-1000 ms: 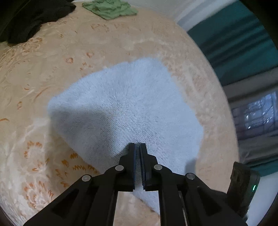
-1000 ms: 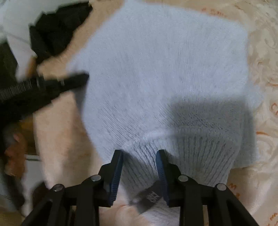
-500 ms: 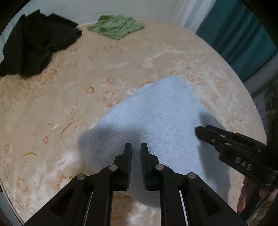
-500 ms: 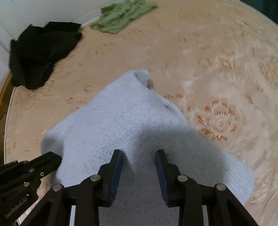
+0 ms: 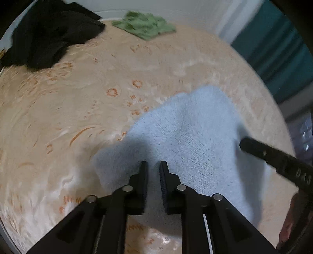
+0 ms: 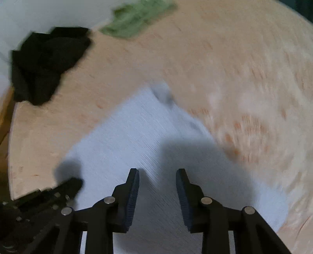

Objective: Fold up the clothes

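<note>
On the peach flowery bed (image 5: 82, 109), pale blue sweater (image 5: 187, 140) lying flat, just under both tools, left gripper (image 5: 153, 172) jaws a small gap apart, holding nothing, right gripper (image 6: 157, 179) jaws wide apart, holding nothing, black clothes (image 5: 50, 33) and green cloth (image 5: 144, 26) far behind.

Left gripper (image 5: 153, 170): jaws were nearly closed over the light-blue knit (image 5: 187, 140) a second ago, now a narrow gap, nothing between them. Right gripper (image 6: 157, 178) was low over the ribbed hem; now raised, and black garment (image 6: 47, 62) and green garment (image 6: 135, 17) have entered its view.
</note>
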Action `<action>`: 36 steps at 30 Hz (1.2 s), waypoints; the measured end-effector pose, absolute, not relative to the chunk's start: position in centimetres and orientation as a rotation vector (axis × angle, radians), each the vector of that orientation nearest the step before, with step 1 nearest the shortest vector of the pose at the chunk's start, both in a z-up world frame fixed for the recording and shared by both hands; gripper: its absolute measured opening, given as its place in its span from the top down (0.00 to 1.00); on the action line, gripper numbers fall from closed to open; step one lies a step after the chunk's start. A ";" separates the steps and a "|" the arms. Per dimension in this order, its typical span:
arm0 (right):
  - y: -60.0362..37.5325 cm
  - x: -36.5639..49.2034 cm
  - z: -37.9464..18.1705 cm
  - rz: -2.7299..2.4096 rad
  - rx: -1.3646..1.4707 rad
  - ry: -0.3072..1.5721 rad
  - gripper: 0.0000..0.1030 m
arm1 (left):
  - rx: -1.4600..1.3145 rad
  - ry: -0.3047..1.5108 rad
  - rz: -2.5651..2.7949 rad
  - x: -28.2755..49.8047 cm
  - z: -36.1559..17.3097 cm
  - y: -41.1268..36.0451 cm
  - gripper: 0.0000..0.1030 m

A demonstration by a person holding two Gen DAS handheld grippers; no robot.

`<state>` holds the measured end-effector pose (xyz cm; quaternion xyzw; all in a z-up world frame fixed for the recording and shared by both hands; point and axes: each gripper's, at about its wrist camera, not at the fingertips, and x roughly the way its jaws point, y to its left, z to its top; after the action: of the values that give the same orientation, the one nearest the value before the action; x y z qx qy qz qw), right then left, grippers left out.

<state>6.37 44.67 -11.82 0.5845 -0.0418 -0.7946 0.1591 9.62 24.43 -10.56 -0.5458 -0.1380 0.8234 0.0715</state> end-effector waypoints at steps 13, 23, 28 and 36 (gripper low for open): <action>45.4 4.7 -11.1 -2.207 1.689 -0.161 0.59 | -1.677 -1.336 2.180 16.8 -12.8 17.2 0.34; 49.8 27.1 -5.8 -2.580 1.113 0.332 0.15 | -1.695 -1.650 1.895 19.7 -15.2 20.2 0.30; 46.4 31.6 -8.8 -2.554 0.999 0.663 0.11 | -1.678 -1.708 1.897 21.0 -14.8 19.5 0.25; 44.0 31.7 -12.1 -2.502 0.874 0.884 0.11 | -1.667 -1.732 1.856 19.3 -15.3 20.0 0.12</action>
<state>31.71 43.96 -12.11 0.3082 0.3115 -0.8821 0.1730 19.31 20.00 -15.30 -0.5481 -0.5696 0.6102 0.0522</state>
